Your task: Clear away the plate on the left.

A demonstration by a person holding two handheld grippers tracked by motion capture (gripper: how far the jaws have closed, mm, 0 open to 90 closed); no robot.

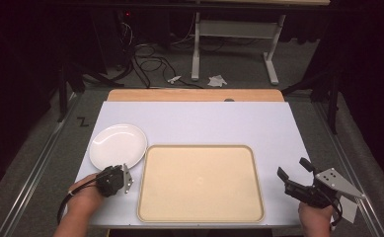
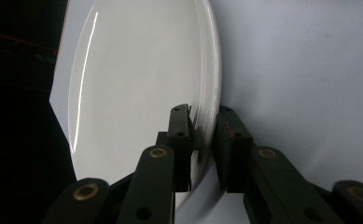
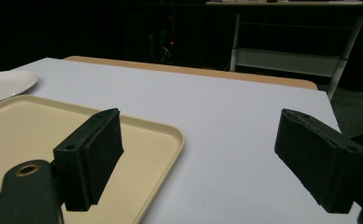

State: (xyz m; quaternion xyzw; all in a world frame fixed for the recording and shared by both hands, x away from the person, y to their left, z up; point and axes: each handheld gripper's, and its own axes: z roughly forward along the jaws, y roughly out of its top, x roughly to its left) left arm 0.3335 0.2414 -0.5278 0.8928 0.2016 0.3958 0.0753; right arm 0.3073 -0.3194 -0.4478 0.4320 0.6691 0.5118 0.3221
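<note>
A white plate [image 1: 118,144] lies on the white tabletop [image 1: 204,121] at the left, just beyond the left corner of an empty beige tray [image 1: 199,182]. My left gripper [image 1: 116,170] is at the plate's near edge. In the left gripper view its jaws straddle the plate [image 2: 137,84], one on the inner face and one outside, and the left gripper [image 2: 202,119] is shut on the rim. My right gripper [image 1: 291,167] is held open off the tray's right side. In the right gripper view the right gripper [image 3: 200,121] has nothing between its jaws, with the tray [image 3: 30,135] and plate [image 3: 4,84] at the left.
A wooden strip [image 1: 194,95] runs along the table's far edge. Beyond it on the floor are cables [image 1: 150,64] and a white desk frame [image 1: 234,34]. Bare tabletop lies beyond the tray and to its right.
</note>
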